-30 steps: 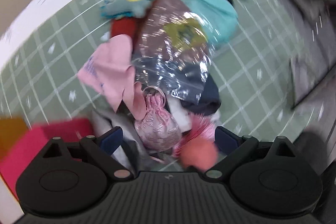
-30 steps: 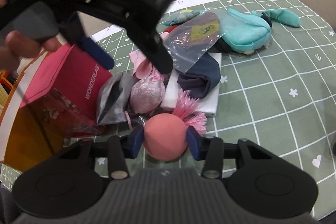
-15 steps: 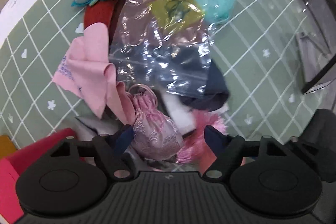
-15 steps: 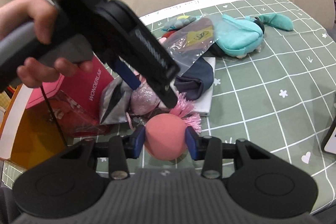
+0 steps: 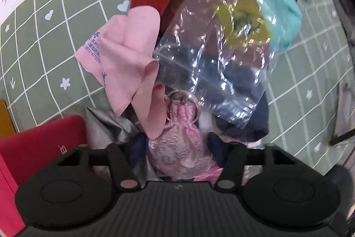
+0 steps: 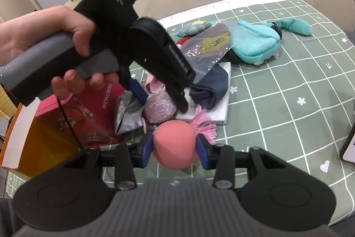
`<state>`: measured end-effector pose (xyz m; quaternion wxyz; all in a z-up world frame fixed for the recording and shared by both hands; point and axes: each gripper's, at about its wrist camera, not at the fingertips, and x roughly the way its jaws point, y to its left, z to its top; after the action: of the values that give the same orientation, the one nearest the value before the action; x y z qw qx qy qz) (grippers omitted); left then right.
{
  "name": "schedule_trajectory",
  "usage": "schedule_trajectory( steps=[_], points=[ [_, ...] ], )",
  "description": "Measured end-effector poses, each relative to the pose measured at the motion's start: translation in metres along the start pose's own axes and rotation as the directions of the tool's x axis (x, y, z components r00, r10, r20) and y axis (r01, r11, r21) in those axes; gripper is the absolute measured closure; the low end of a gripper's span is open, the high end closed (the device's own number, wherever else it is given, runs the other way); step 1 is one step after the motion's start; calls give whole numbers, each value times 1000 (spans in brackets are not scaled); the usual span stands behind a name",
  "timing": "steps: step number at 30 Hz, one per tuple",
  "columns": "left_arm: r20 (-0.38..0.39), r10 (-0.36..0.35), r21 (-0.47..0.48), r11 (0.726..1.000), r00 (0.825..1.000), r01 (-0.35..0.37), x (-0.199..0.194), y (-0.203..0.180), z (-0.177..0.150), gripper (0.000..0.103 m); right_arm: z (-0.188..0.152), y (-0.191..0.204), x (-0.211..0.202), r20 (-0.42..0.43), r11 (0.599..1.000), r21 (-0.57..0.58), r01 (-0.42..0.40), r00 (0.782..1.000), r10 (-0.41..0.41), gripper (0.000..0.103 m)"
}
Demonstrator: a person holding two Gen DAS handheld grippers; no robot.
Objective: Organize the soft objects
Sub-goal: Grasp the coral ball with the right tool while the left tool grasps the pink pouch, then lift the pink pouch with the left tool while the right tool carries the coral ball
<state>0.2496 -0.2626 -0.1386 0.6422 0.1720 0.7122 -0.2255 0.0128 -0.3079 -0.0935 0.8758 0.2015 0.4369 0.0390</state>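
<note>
The left gripper (image 5: pixel 175 152) has come down over the pile on the tabletop (image 5: pixel 44 54), and its fingers have just been closing around the pink pouch (image 5: pixel 177 148), not clearly pressing yet. The right gripper (image 6: pixel 175 149) holds the ball (image 6: pixel 175 143) firmly, so a pouch pickup seems next

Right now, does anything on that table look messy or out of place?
Yes. The soft things lie in one jumbled heap: a crinkled clear bag draped over dark cloth, a pink cloth crumpled across a pink pouch. Nothing looks torn or spilled.

bright, glare on plastic bag (image 5: pixel 213 54)
</note>
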Motion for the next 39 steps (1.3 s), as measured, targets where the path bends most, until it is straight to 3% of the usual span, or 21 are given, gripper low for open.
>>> schedule_trajectory(
  steps=[4,7,14,20,24,29,34,39],
  points=[
    [29,3,-23,1000,1000,-3,-6,4,-4,44,-1,1,1,-5,1000,-4,3,1000,-3,61],
    [41,15,16,1000,999,-16,-13,0,-15,46,-1,1,0,-4,1000,-5,1,1000,-1,61],
    [102,-34,-5,999,994,34,-34,1,-38,48,1,9,3,-40,999,-39,-13,999,11,62],
    [154,-106,10,994,982,106,-74,1,-55,48,1,27,5,-110,990,-131,50,992,-65,62],
    [202,-60,-11,998,978,64,-104,0,-64,48,3,40,-1,-110,979,-181,91,988,-112,62],
    [273,-139,-7,989,952,147,-159,8,-83,48,9,50,-12,-119,979,-170,114,984,-136,62],
    [358,-201,29,978,912,205,-221,10,-106,48,12,62,-24,-118,976,-176,128,982,-150,62],
    [468,-172,-5,980,867,197,-268,27,-132,48,23,73,-41,-88,975,-179,134,985,-152,62]
  ],
)
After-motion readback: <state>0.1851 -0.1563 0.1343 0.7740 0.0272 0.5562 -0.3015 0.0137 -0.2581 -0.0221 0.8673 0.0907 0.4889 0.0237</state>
